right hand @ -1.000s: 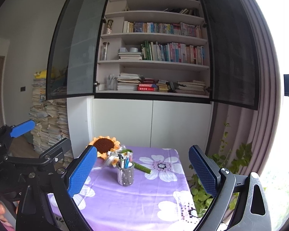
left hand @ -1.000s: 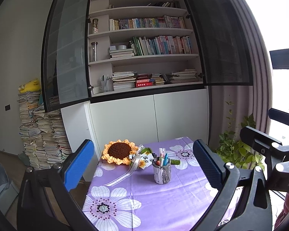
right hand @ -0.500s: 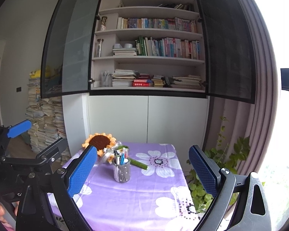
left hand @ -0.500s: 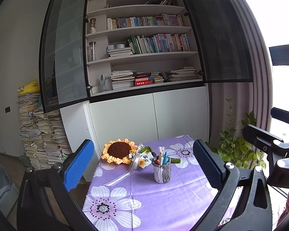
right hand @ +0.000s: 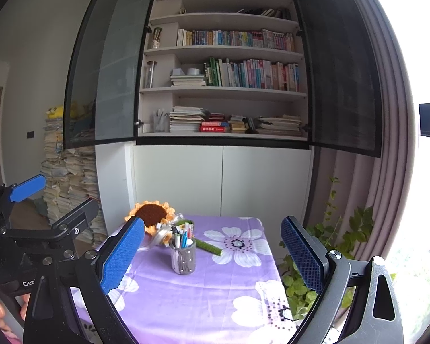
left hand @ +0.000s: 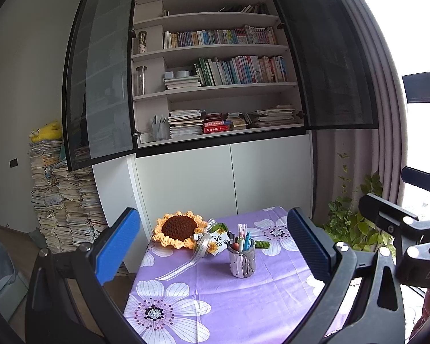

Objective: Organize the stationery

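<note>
A grey pen holder (left hand: pixel 241 259) filled with several pens stands upright on the purple flowered tablecloth (left hand: pixel 215 295). It also shows in the right wrist view (right hand: pixel 183 256). A crocheted sunflower (left hand: pixel 180 229) with a ribbon lies behind it, with its green stem (right hand: pixel 209 247) across the cloth. My left gripper (left hand: pixel 212 246) is open and empty, held well back from the table. My right gripper (right hand: pixel 212 253) is open and empty too, also held back. The left gripper's body shows in the right wrist view (right hand: pixel 28 229).
An open bookcase (left hand: pixel 215 86) with glass doors stands behind the table, its shelves full of books; a grey cup of pens (left hand: pixel 159 130) sits on the lowest shelf. Paper stacks (left hand: pixel 60 200) stand at left. A plant (left hand: pixel 355 223) and curtain are at right.
Both views have shifted slightly; the table and pen holder sit a little lower and closer in the frames. Both grippers stay open and empty.
</note>
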`<state>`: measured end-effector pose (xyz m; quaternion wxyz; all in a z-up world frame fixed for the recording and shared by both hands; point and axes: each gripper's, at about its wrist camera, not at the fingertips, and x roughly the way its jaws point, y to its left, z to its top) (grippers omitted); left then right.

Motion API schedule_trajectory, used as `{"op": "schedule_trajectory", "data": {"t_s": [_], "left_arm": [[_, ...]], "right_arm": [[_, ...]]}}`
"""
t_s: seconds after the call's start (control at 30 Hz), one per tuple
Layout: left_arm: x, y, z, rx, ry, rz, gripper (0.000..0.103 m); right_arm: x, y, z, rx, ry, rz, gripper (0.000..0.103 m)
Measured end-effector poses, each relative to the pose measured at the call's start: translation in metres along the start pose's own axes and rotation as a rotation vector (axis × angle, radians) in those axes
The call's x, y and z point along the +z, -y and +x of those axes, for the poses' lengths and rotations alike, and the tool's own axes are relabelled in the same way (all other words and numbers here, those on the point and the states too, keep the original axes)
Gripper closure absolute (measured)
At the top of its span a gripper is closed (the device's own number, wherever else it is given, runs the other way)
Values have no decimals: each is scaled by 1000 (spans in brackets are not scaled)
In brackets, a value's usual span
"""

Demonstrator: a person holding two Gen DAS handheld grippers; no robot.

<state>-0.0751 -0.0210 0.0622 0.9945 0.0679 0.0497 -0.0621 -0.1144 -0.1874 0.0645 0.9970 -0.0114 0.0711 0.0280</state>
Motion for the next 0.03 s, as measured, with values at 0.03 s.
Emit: {"op": "schedule_trajectory", "data": {"t_s": [0.03], "left_arm": [[0,0,-1,0,1,1,1]], "right_arm": [[0,0,0,0,-1,0,7]]}}
